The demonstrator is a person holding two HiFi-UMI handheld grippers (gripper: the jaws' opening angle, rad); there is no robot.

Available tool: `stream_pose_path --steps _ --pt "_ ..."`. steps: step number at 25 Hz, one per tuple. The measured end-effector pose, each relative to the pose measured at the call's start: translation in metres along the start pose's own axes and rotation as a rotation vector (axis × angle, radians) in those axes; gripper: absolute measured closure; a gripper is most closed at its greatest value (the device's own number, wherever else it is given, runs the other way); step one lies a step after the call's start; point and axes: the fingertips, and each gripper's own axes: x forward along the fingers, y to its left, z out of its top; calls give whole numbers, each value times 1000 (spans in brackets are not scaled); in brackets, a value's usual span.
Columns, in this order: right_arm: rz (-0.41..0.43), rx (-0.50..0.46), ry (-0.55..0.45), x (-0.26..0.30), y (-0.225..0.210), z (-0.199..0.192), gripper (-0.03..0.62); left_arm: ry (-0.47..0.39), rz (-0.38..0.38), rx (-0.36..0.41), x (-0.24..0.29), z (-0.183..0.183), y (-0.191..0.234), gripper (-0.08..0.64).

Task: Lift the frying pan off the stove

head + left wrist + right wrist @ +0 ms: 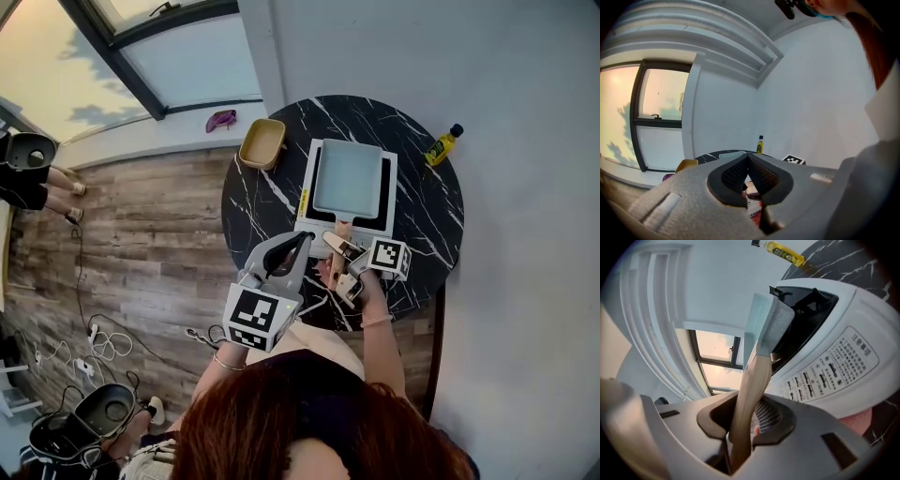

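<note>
Clamping wooden handle (pixel 754 380), right tool (pixel 745 427) grips it, likely for one-handed lift. Left tool (pixel 748 157) closed, empty, hangs nearer the person. Beyond: square frying pan (pixel 348 176) flat on induction stove (pixel 319 221), table (pixel 431 216) centre, unlifted.

Head view overhead; right gripper view close; sharing stove (pixel 389 192) (pixel 834 366).

With left hand-held gripper (pixel 747 158) closed, right hand-held gripper (pixel 745 414) clamps pan handle (pixel 753 379).
</note>
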Motion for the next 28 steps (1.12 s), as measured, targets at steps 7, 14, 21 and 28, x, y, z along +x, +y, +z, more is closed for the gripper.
stream_pose_path --steps 7,14,21,28 --pt "-33 -41 6 -2 9 -4 489 -16 15 13 -8 5 3 548" --pt "-57 -78 -14 -15 21 -11 486 -47 31 11 -18 10 6 549" --pt "-64 -128 -11 -31 39 -28 486 -78 29 15 -31 15 4 549" --pt "-54 -148 -21 -43 61 -50 486 -98 17 18 -52 16 -3 548"
